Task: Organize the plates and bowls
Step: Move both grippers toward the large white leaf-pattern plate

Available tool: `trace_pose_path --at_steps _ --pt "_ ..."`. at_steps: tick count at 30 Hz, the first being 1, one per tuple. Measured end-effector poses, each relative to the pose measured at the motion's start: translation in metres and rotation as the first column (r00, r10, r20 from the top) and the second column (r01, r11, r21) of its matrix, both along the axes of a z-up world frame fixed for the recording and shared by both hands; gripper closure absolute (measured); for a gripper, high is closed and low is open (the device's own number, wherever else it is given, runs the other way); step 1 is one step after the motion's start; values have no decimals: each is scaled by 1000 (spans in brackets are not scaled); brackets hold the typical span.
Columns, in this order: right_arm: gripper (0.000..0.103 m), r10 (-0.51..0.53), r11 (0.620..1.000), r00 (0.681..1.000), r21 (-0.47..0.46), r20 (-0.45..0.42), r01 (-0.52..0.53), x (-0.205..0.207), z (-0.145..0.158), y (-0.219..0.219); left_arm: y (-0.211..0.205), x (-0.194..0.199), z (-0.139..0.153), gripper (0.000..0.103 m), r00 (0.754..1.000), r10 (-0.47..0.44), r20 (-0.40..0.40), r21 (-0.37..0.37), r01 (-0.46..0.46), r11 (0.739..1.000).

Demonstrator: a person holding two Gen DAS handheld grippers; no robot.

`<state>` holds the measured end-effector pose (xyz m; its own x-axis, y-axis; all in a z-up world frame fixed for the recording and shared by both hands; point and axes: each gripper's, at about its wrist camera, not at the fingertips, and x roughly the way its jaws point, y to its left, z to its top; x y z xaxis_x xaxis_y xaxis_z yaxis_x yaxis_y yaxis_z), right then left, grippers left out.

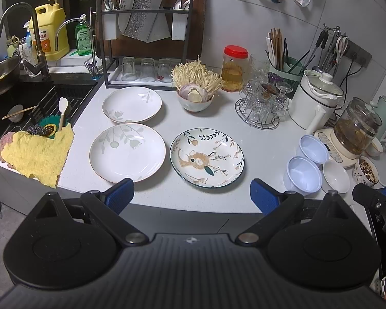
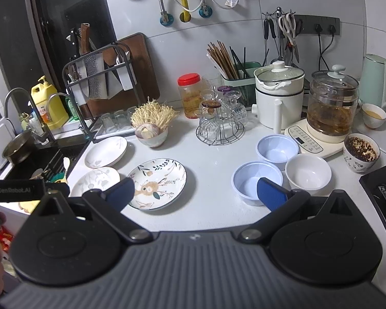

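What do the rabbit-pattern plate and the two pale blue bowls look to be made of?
The rabbit-pattern plate looks like glazed ceramic: glossy surface, printed leaf design, dark painted rim. The two pale blue bowls look like thin plastic, possibly disposable: matte, slightly translucent walls with a rolled lip. That is a guess from appearance only.

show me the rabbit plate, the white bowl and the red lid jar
rabbit plate [image 1: 207, 157], left wrist view, on the painted middle
white bowl [image 2: 308, 171], right wrist view, on the inside bottom
red lid jar [image 1: 232, 73], left wrist view, on the clear body
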<state>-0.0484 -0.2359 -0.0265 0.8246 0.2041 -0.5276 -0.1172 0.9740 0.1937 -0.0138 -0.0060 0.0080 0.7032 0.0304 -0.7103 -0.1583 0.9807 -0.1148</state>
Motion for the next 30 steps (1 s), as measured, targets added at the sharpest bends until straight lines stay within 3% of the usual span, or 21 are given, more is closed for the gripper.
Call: trace_pose_path --at_steps 14,30 --pt "0 6 1000 1000 -1 10 -6 -15 -4 4 -3 0 4 4 999 -34 -11 33 34 999" --pt "0 36 999 999 -24 27 -35 -12 -9 12 2 -1 -15 4 1000 -22 -7 53 22 998"
